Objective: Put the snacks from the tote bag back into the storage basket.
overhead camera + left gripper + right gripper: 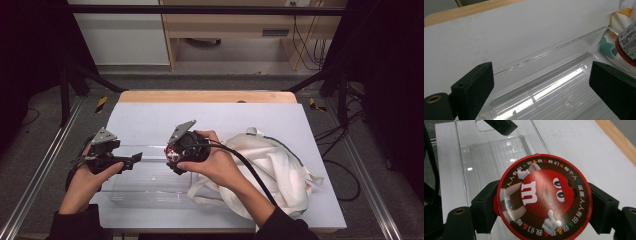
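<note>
The right hand-held gripper (pixel 544 202), pinching a red candy tub (pixel 544 197), hangs over the clear tray (pixel 150 187), the left hand-held gripper (pixel 541 82) spread beside it; next, I judge, lower and release.

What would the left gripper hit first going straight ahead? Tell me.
Probably the clear tray. The left gripper has its jaws open just over the tray's floor, pointing along it toward the far end, where the red-rimmed candy tub sits in the right gripper. Depth is hard to judge.

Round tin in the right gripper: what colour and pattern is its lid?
Red-rimmed brown lid with a red cartoon candy character; clearest in the right gripper view.
</note>
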